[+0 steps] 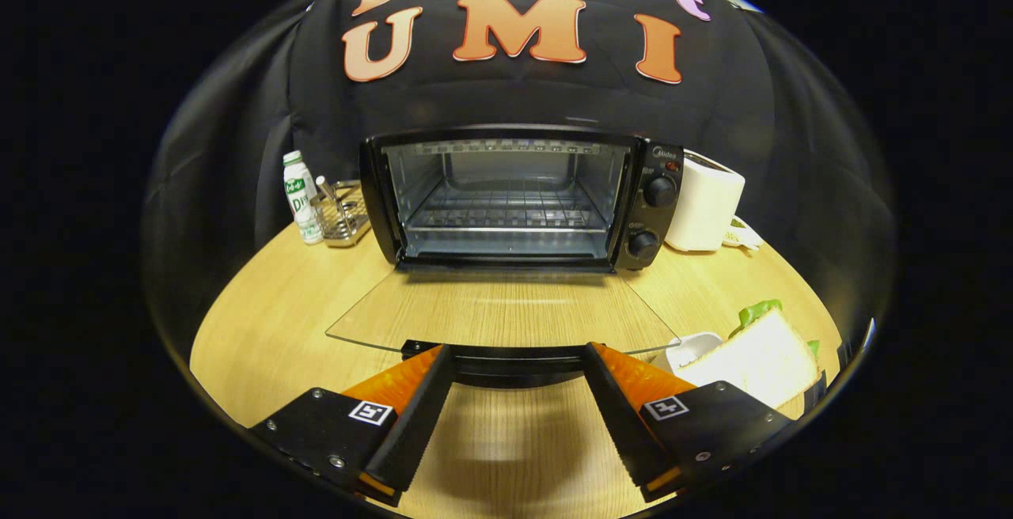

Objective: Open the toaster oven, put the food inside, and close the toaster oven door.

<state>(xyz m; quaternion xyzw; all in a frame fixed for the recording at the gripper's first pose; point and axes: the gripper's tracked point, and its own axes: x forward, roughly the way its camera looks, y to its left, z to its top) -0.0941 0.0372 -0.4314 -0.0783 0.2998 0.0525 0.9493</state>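
The black toaster oven [649, 210] stands at the back of the wooden table with its glass door [506, 309] folded down flat toward me. Inside, a wire rack [506, 214] shows bare. The door's dark handle [514, 365] lies just ahead of my fingertips. My gripper [518, 365] is open, fingers spread wide with nothing between them but the handle's edge beyond. A sandwich [760, 357] with white bread and green lettuce lies on a white plate [688, 345], to the right of the right finger.
Left of the oven stand a white bottle with a green label [301, 196] and a small metal rack [344, 214]. A white appliance [704, 198] sits to the oven's right. The table [269, 321] has bare wood on the left.
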